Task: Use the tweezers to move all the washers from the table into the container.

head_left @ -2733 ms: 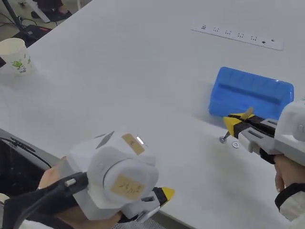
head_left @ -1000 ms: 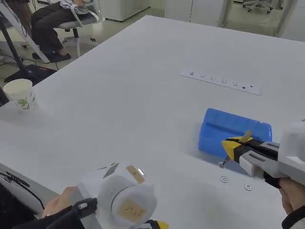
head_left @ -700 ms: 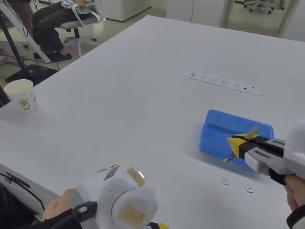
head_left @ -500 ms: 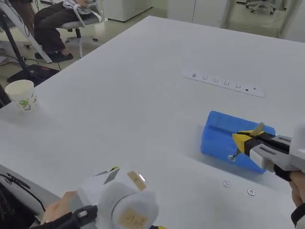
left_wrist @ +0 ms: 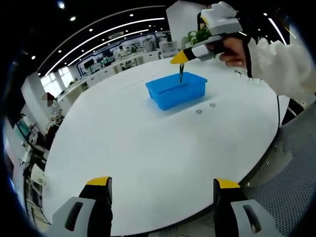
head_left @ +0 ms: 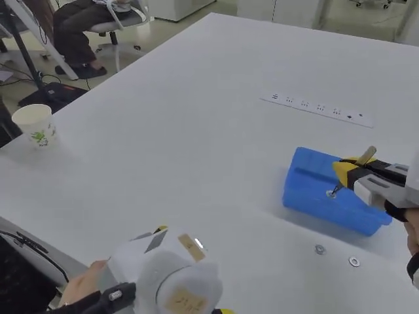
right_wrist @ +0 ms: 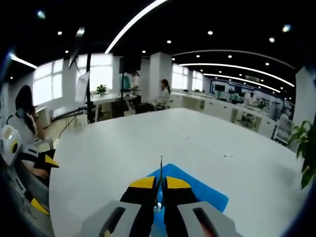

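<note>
The right gripper point(head_left: 344, 171) reaches in level from the right, pinching the tweezers point(head_left: 335, 189), whose tips point down over the blue container point(head_left: 308, 196). Two washers point(head_left: 319, 249) lie on the tabletop point(head_left: 196, 131) near it. The left gripper point(left_wrist: 160, 180) hangs low at the near edge, jaws spread.

The left gripper point(left_wrist: 160, 183) has grey jaws capped in yellow, each with an oval slot; behind them sits a rounded white housing point(head_left: 171, 275) bearing two tan labels, with a black handle point(head_left: 97, 301) and a silver screw at its rear. The right gripper point(left_wrist: 178, 58) has matching yellow-tipped grey jaws and a white body. Behind it is a white sleeve point(left_wrist: 276, 54) with a dark cuff.
</note>
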`<act>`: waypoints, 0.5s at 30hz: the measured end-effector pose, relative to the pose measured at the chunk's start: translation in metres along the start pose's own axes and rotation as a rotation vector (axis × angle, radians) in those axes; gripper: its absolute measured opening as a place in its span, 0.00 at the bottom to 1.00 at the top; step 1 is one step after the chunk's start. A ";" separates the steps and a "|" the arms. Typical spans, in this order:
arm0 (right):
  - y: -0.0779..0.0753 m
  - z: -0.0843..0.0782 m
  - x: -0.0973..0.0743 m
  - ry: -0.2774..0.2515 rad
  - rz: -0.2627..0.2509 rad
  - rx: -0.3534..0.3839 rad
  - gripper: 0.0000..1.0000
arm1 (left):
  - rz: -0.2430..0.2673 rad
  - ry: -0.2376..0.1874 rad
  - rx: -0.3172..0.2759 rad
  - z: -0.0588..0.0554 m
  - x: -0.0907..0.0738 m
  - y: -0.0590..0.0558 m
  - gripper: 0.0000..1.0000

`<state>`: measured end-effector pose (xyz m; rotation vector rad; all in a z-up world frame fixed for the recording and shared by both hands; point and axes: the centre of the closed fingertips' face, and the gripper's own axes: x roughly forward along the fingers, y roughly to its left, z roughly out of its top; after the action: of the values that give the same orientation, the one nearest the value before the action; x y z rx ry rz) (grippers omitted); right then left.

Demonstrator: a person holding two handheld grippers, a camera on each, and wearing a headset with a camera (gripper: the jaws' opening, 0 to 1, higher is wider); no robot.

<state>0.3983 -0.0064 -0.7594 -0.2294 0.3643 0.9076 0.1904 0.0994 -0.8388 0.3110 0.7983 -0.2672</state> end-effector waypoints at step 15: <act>-0.016 -0.026 0.017 0.026 -0.041 -0.007 0.02 | -0.005 0.015 0.012 -0.002 0.002 -0.001 0.85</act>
<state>0.4147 -0.0125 -0.7896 -0.2549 0.3792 0.8664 0.1901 0.0989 -0.8417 0.3224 0.8127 -0.2748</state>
